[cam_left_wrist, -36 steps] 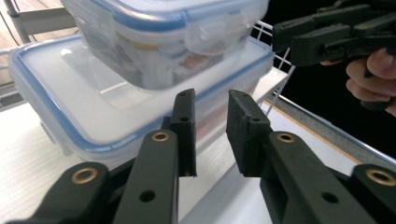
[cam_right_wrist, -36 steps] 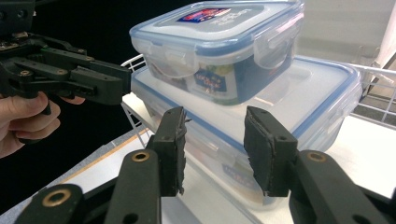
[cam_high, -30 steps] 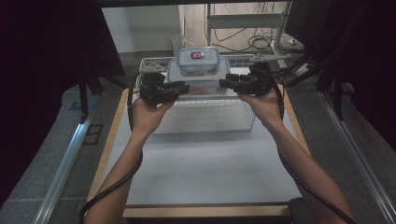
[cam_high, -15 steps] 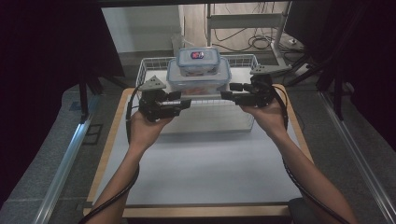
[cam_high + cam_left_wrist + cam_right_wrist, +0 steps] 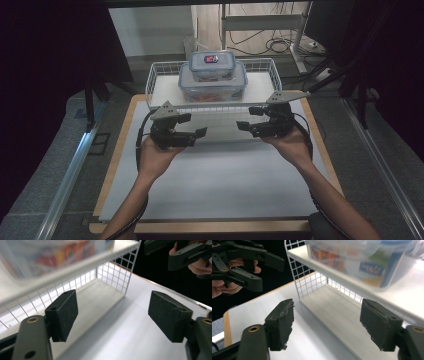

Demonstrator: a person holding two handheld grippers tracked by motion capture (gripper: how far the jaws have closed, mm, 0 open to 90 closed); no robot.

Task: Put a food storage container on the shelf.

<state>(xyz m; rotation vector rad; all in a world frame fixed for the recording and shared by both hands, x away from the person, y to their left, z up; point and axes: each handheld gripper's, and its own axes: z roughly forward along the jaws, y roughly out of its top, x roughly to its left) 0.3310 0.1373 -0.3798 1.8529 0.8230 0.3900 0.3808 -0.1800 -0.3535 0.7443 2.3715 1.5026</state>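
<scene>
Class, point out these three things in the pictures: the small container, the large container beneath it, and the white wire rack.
small container [image 5: 212,64], high view, lid.
large container [image 5: 212,87], high view, front wall.
white wire rack [image 5: 260,63], high view, back rim.

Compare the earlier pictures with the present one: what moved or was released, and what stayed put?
Both hands drew back toward the person and sank. The left claw and right claw, earlier at the sides of the large container, have just been opening, with nothing between their jaws. The large container, the small container stacked on it and the wire rack kept their places.
</scene>
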